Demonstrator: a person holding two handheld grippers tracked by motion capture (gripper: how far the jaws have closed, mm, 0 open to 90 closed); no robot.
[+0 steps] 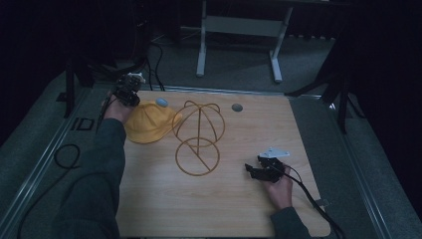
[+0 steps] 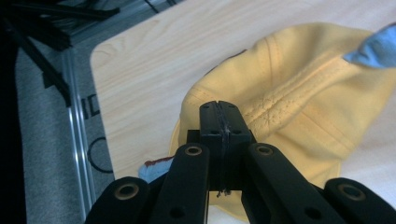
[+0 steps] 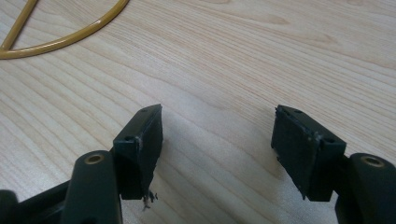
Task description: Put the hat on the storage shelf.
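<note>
Yellow cap (image 1: 148,122) lies on the far left part of the wooden surface (image 1: 224,199), crown up, just beside the gold wire stand (image 1: 198,137) whose domed frame and ring base sit near the middle; I'd judge the job in hand to be getting the cap onto that frame. From where I stand the cloth looks soft and light, with stitched seams running up to a pale blue button at the top (a small patch of blue also shows at the near edge in the left gripper view); it will sag and fold when lifted rather than hold its shape, so a pinch on one spot will let the rest droop. The left hand-held gripper (image 2: 219,122) has its jaws pressed together at the cap's rim, apparently nipping a fold of fabric there, though the cloth between the pads is too thin to make out for certain; the hemmed edge seems the sensible place to hold, being doubled and less likely to slip. The right hand-held gripper (image 3: 229,140) rests low over bare wood near the stand's ring, jaws spread wide, holding nothing; it could steady the light wire stand, which may well skid or tip.
</note>
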